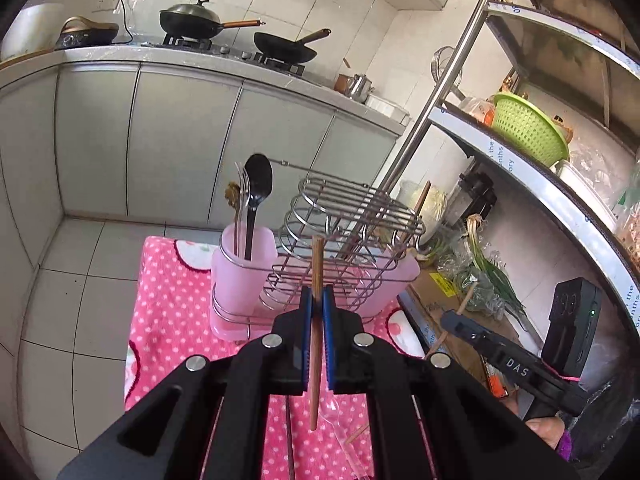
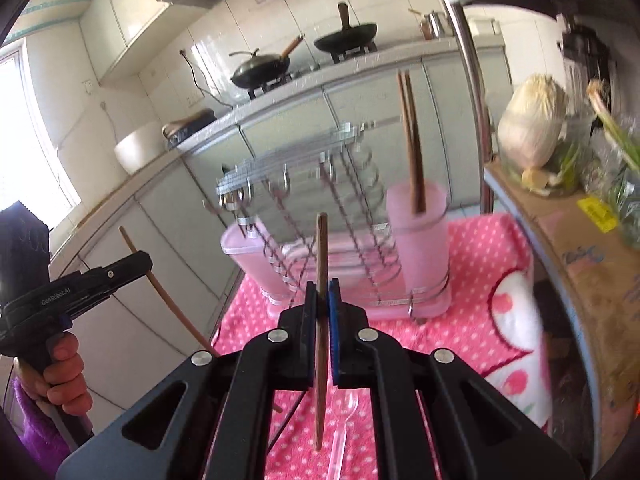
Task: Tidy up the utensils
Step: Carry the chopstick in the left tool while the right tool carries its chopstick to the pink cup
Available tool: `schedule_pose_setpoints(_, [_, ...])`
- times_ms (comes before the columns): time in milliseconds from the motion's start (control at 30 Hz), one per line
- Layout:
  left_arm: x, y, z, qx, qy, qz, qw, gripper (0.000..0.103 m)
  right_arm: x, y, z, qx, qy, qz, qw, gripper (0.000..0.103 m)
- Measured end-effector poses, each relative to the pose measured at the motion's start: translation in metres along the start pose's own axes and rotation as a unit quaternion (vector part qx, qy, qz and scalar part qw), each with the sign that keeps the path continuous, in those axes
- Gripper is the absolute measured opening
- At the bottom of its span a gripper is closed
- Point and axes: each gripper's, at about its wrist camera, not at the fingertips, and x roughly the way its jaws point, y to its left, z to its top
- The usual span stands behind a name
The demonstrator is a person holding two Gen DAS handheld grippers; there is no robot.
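Observation:
My left gripper (image 1: 317,295) is shut on a brown wooden chopstick (image 1: 317,264) that stands nearly upright between its blue pads. My right gripper (image 2: 322,289) is shut the same way on another chopstick (image 2: 321,248). Both are raised above the pink dotted cloth (image 2: 480,248), in front of a wire utensil rack (image 1: 352,220). The rack's pink cup (image 1: 240,268) holds a black spoon (image 1: 258,184) and a fork. Its other pink cup (image 2: 418,240) holds two chopsticks (image 2: 409,132). A clear plastic spoon (image 2: 343,420) lies on the cloth below the grippers.
A metal shelf unit (image 1: 532,184) stands close on the right with a green basket (image 1: 528,128), a cabbage (image 2: 532,124) and scallions (image 1: 492,272). Grey cabinets (image 1: 180,136) and a counter with two woks (image 1: 192,20) lie behind. A tiled floor (image 1: 68,304) is to the left.

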Motion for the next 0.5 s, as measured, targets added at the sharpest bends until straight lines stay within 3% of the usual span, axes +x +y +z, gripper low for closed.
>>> schedule_pose_setpoints(233, [-0.029,0.003,0.044,-0.005,-0.040,0.006,0.9992,0.005,-0.042,-0.006,0.065,-0.011,-0.053,-0.011,0.998,0.006])
schedule_pose_setpoints(500, [-0.056,0.000,0.087,0.002,-0.086,0.020,0.9961,0.005,-0.059,-0.014,0.117,-0.022,-0.090,-0.032,0.995,0.006])
